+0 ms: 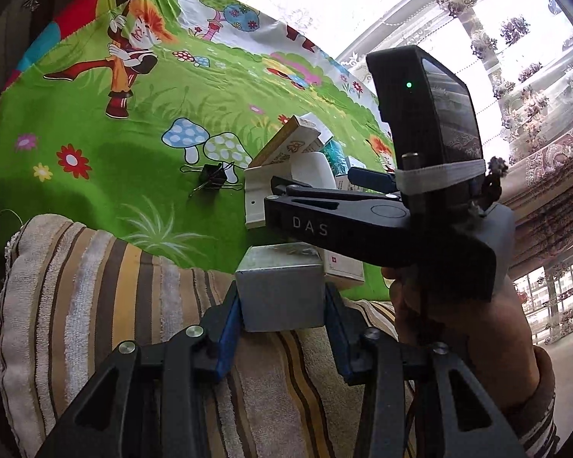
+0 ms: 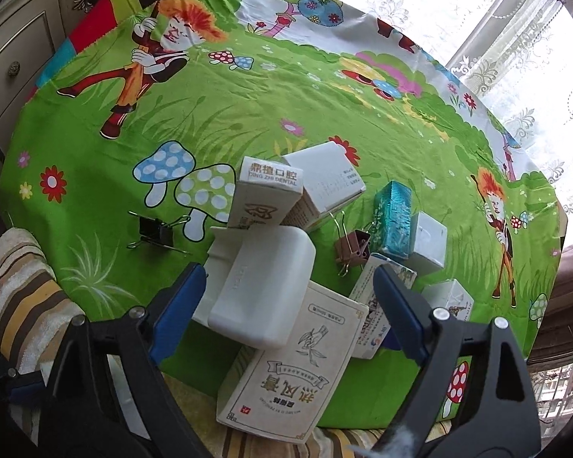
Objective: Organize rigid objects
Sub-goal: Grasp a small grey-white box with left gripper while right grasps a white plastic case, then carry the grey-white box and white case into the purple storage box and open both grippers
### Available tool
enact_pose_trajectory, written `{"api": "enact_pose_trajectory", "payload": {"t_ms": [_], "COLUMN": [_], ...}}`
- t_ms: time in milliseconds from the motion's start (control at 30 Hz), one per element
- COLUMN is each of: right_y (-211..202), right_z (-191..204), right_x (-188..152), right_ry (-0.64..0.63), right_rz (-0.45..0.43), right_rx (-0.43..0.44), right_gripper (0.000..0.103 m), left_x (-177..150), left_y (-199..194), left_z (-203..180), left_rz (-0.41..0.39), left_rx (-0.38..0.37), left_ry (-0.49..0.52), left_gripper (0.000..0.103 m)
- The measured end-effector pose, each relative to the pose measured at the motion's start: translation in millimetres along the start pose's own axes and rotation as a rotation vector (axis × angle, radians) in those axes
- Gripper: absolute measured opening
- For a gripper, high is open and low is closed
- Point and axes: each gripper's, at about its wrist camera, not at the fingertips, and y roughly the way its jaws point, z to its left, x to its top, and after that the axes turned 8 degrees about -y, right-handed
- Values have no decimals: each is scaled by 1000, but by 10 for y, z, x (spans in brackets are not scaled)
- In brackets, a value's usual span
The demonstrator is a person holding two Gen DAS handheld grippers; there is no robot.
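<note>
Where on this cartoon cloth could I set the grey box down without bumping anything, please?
The green stretch beyond the mushroom print, up toward the cartoon figure, lies bare. So does the patch left of the black binder clip. It is crowded around the white plastic container, the cartons and the teal packet.

Black hand-held gripper with blue pads, silver screws, "DAS" lettering, striped cuff.

Bright lace-curtained window beside a cream cabinet.
</note>
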Motion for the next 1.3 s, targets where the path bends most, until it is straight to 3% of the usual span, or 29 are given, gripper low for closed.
{"api": "enact_pose_trajectory", "payload": {"t_ms": [167,267,533,800,1300], "right_y": [51,23,-100,-516,-1033], "right_z": [4,-42,-114,-357,-727], "right_x": [-25,-33,-119,-353,-1373], "right_ry": [3,27,68,177,340], "right_rz": [6,-9,-58,-171,-268], "right_rx": [9,36,73,117,156], "right_gripper": [53,43,42,42,42], "left_x": [-26,-36,-45,-54,-239], "left_y": [-27,-37,-43,-62,-126], "left_z": [32,35,41,26,-247], "left_rz": [-1,-2,-6,-18,-39], "left_rx": [-11,-11,-11,-3,-7], "left_ry": [-6,-6,-7,-8,27], "left_gripper": [42,42,42,42,42]}}
